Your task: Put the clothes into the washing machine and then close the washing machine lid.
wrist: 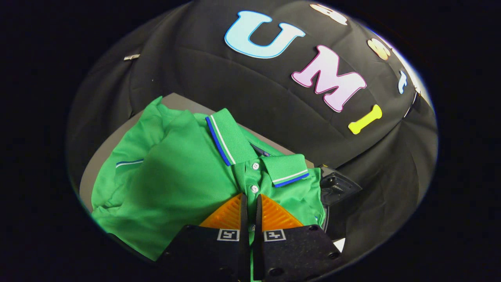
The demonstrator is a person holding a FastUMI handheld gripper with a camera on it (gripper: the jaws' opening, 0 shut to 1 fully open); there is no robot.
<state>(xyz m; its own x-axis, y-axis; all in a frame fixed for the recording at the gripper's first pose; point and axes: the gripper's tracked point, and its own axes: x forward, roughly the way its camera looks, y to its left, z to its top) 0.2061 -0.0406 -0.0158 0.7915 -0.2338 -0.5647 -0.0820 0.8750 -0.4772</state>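
Grey table (102,156), gripper (249,200) pinching green shirt (172,184).

Shirt (172,188): knit cloth, matt, finely pebbled weave; ribbed collar (229,137) with woven stripe trim; small glossy plastic buttons (255,166) on the placket. Gripper (250,201): fingers (227,215) nearly closed, pinching a fold of the cloth at the placket; ribbed, rubbery-looking pads with a slight sheen; body (297,250) of hard grainy plastic, matt, speckled, with printed paper-like marker squares and dark screws. Table (92,168): smooth, matt grey top. Wall (235,86): soft draped cloth, matt, creased. Dark object (336,188) beside the shirt: hard plastic, faintly glossy.
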